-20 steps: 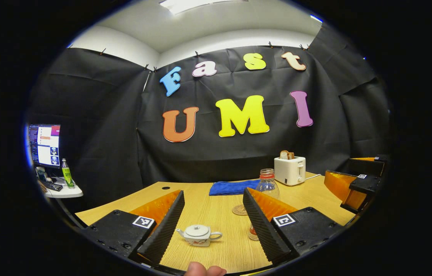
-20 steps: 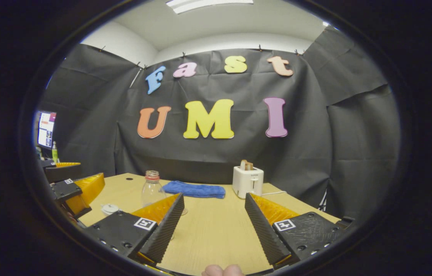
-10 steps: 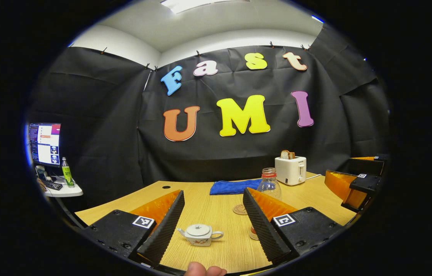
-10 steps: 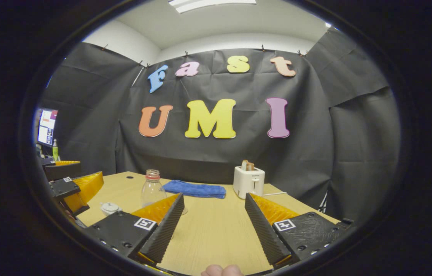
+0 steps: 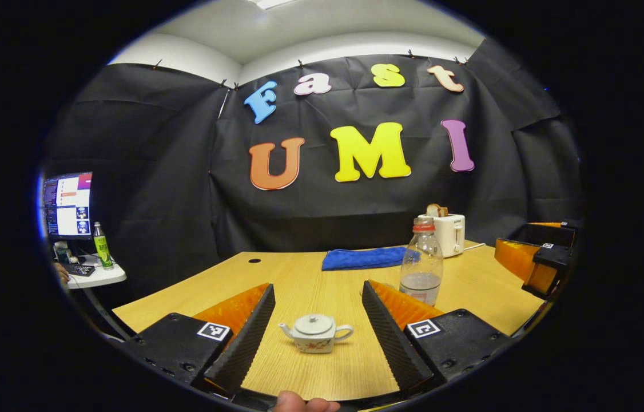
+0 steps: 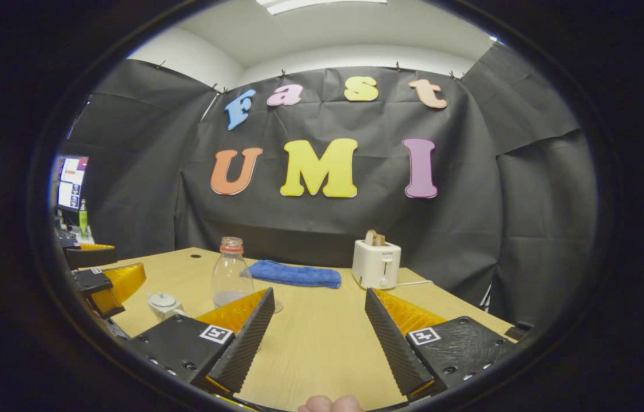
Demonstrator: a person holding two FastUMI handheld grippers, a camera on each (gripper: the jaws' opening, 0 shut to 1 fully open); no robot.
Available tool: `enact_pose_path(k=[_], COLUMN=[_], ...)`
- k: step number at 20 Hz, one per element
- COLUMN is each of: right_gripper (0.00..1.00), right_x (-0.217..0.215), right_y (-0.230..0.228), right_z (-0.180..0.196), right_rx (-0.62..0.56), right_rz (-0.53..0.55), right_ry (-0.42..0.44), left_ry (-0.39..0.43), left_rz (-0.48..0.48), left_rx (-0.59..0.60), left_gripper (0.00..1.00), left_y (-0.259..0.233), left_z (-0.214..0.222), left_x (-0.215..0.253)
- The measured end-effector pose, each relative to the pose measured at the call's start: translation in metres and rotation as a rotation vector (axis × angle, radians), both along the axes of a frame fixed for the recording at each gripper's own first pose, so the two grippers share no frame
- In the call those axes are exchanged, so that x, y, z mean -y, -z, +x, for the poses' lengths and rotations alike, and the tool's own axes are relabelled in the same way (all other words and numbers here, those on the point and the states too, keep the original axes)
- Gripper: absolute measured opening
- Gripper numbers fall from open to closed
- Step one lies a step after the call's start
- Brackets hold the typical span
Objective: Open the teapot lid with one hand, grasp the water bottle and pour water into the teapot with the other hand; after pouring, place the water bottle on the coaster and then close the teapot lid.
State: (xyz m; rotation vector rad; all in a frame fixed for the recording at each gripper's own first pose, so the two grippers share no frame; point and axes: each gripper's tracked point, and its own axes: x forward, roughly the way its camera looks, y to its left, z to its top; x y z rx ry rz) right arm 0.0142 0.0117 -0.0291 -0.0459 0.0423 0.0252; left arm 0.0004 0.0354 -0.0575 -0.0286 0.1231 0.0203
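The left tool has dipped toward the tabletop, spread wide around one lidded teapot at lower centre. One water bottle stands centre-right before one toaster and one blue cloth; the right tool gapes empty.

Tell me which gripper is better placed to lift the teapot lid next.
Left. In the left gripper view the teapot, lid on, sits between the open left gripper fingers. In the right gripper view it lies off to the side of the open right gripper.

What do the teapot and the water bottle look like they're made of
Teapot: probably glazed ceramic, opaque white with a slight sheen and a small painted motif. Water bottle: clear, likely plastic, though glass can't be ruled out; the water inside shows through it.
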Motion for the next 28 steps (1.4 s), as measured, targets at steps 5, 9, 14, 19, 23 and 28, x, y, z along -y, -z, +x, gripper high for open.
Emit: enact_pose_path(k=[5, 9, 14, 19, 23, 28], right_gripper=[0.95, 0.95, 0.95, 0.98, 0.98, 0.98], right_x=[0.007, 0.019, 0.031, 0.038, 0.037, 0.028], right_y=[0.016, 0.016, 0.023, 0.024, 0.029, 0.036], right_z=[0.005, 0.007, 0.009, 0.012, 0.016, 0.021], right_rx=[-0.044, -0.040, -0.056, -0.060, -0.068, -0.084], right_rz=[0.002, 0.000, 0.003, 0.007, 0.008, -0.009], right_ry=[0.012, 0.042, 0.069, 0.083, 0.080, 0.044], left_ry=[0.024, 0.053, 0.072, 0.068, 0.092, 0.101], left_rz=[-0.009, -0.028, -0.017, -0.032, -0.020, -0.009], left_rx=[-0.081, -0.151, -0.200, -0.253, -0.263, -0.270], left_gripper=[0.96, 0.86, 0.65, 0.47, 0.45, 0.18], left_y=[0.028, 0.049, 0.066, 0.080, 0.081, 0.081], left_z=[0.015, 0.027, 0.044, 0.055, 0.059, 0.063], left_x=[-0.001, 0.001, 0.000, -0.004, 0.000, 0.000])
